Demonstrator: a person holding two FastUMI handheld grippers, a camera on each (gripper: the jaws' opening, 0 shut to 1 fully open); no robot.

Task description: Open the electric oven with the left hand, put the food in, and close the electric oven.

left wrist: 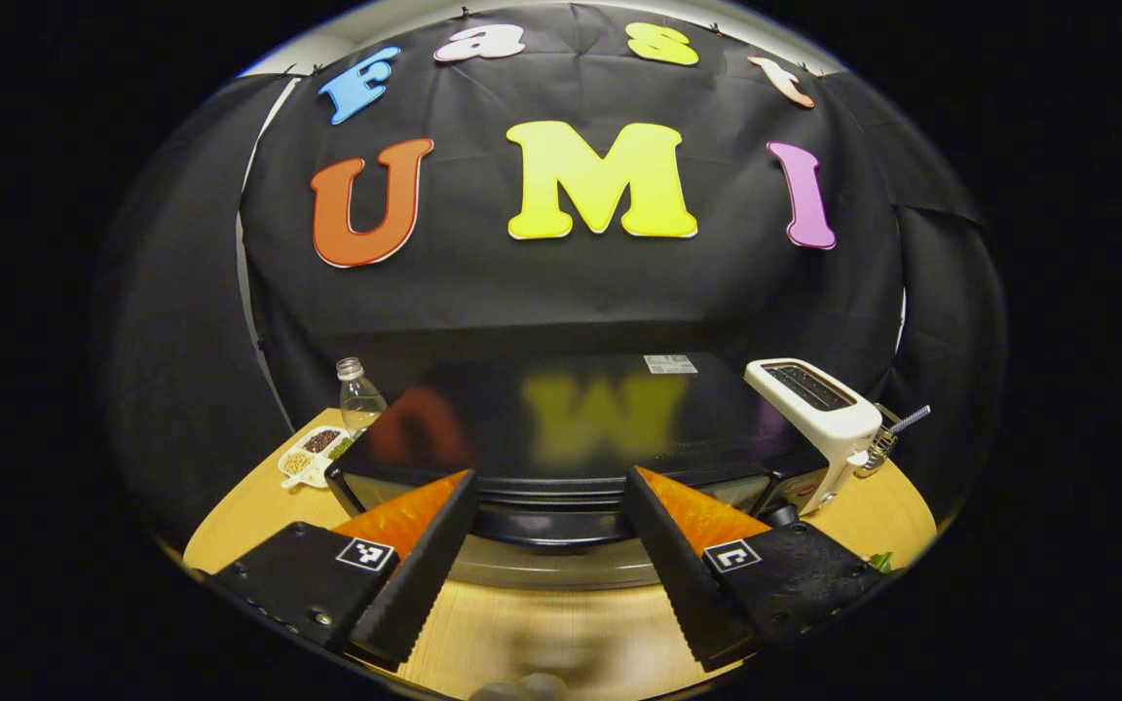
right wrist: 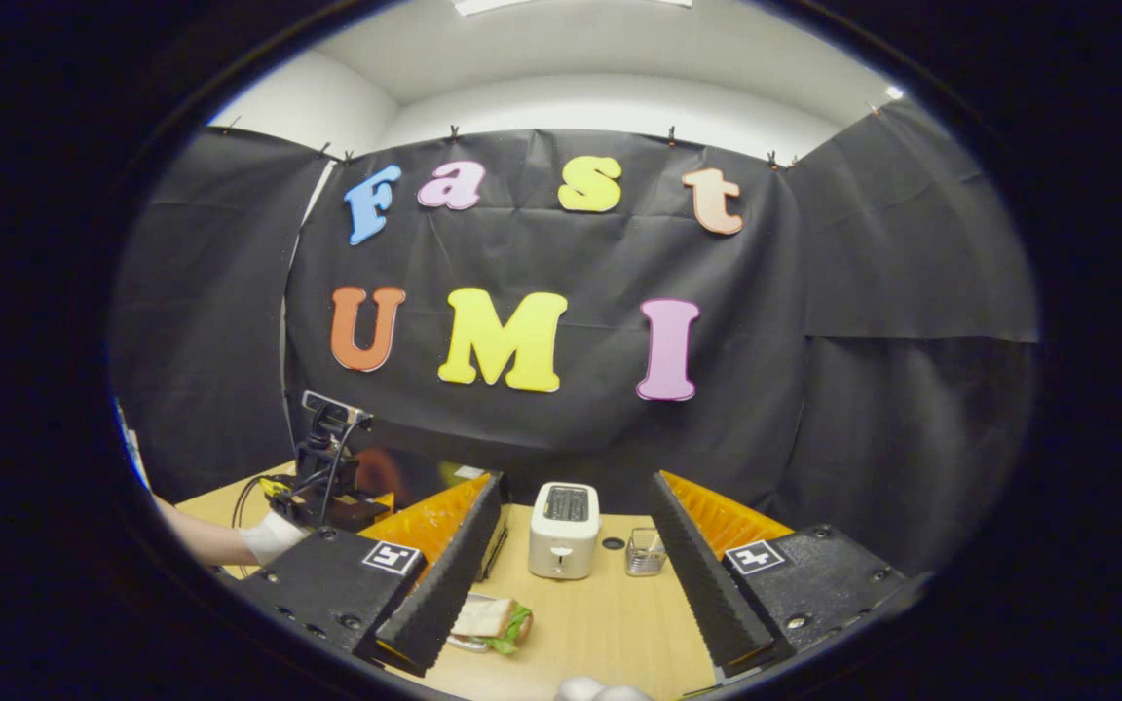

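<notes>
- The left gripper [left wrist: 549,506] is held with its jaws open, directly in front of the oven [left wrist: 571,428]; nothing is gripped.
- The oven is seen on the wooden surface [left wrist: 249,506], with its glossy black top facing the left gripper view and its door handle [left wrist: 551,526] lying between the jaws.
- A white toaster [left wrist: 814,409] is placed just beside the oven's right end. A clear bottle [left wrist: 358,394] and a divided snack dish [left wrist: 313,454] are located at its left end.
- The right gripper [right wrist: 571,540] is held with its jaws open and empty.
- The sandwich [right wrist: 493,620] is located on the surface below the right gripper's left finger, near the toaster and a small wire basket [right wrist: 646,551].
- A gloved hand [right wrist: 269,537] is seen at the left of the right gripper view.
</notes>
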